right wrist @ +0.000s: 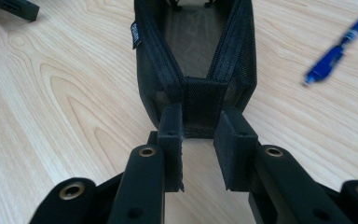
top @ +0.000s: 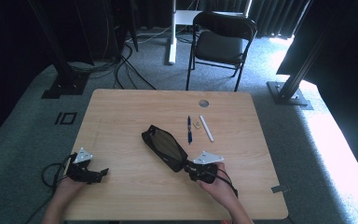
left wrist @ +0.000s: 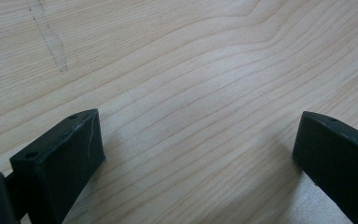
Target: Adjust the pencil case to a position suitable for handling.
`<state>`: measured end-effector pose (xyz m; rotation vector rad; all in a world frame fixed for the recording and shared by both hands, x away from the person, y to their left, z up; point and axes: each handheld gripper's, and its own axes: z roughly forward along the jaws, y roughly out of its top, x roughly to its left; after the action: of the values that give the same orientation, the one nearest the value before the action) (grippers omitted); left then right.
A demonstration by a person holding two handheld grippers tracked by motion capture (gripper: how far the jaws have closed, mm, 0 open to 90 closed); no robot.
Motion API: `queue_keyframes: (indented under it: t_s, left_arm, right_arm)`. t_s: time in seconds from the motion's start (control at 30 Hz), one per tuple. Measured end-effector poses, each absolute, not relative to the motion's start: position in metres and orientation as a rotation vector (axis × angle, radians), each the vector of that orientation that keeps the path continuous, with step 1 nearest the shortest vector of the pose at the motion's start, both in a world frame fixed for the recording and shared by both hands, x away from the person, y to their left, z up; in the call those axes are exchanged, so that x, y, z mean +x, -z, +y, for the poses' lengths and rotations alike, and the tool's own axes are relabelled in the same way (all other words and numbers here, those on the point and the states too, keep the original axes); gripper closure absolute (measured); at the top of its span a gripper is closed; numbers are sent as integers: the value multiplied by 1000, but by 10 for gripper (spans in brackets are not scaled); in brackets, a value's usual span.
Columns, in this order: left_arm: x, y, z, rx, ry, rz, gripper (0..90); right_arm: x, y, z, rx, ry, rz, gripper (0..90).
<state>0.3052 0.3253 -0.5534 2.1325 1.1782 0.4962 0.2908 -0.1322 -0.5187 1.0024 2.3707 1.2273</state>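
The person's left hand (top: 67,186) rests low at the near left, and its left gripper (top: 103,172) lies flat with its two black jaws wide apart. The right hand (top: 221,184) reaches in from the near right, and its right gripper (top: 186,167) has its jaws pulled close together, pinching something.

I count one black mesh pouch (top: 164,147), one blue pen (top: 189,129), one white marker (top: 206,128), and one small yellowish thing (top: 197,124), possibly an eraser, on one table (top: 121,116); I work two claws, left claw (top: 103,172) and right claw (top: 187,170).
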Motion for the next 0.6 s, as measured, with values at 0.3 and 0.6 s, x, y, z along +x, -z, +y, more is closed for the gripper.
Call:
queue_keyframes:
  t_s: [0.3,0.6]
  left_arm:
    - [305,553,325,2134,-497,1176,21]
    - [305,553,325,2134,-497,1176,21]
  right_arm:
    - [276,520,-158,1063,-1251,2339,727]
    - [258,522,-176,1099,-1251,2324,728]
